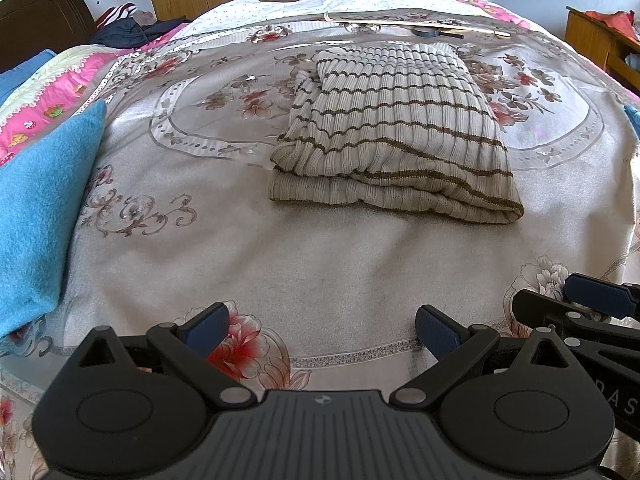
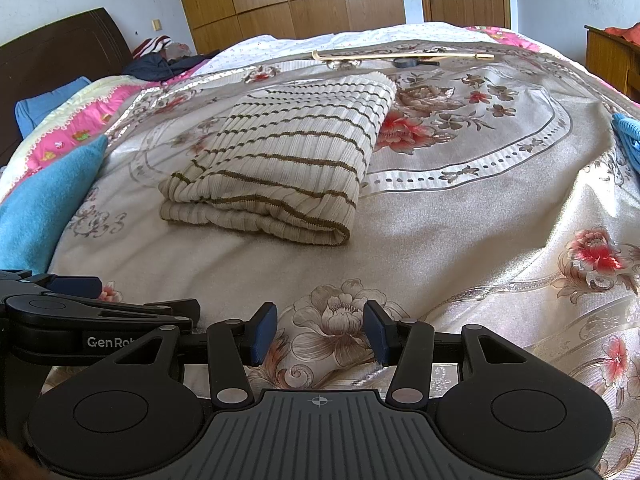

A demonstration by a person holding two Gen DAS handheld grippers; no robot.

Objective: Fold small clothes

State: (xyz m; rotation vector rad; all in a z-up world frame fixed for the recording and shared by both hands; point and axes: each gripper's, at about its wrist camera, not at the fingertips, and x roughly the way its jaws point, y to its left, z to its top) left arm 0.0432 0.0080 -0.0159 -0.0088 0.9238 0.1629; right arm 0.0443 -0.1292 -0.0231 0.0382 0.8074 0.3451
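Observation:
A cream ribbed sweater with thin brown stripes (image 1: pixel 396 128) (image 2: pixel 280 160) lies folded into a thick rectangle in the middle of the floral bedspread (image 1: pixel 280 248) (image 2: pixel 460 216). My left gripper (image 1: pixel 322 326) hovers near the bed's front edge, well short of the sweater, its blue pads wide apart with nothing between them. My right gripper (image 2: pixel 320 330) is beside it on the right, also open and empty over a printed flower. Each gripper shows at the edge of the other's view.
A blue fleece garment (image 1: pixel 44 208) (image 2: pixel 44 200) lies at the left, another blue piece (image 2: pixel 628 136) at the right edge. A long thin stick (image 1: pixel 420 24) and a dark round object (image 2: pixel 404 63) rest at the far side. Dark clothes (image 2: pixel 160 64) are heaped by the headboard.

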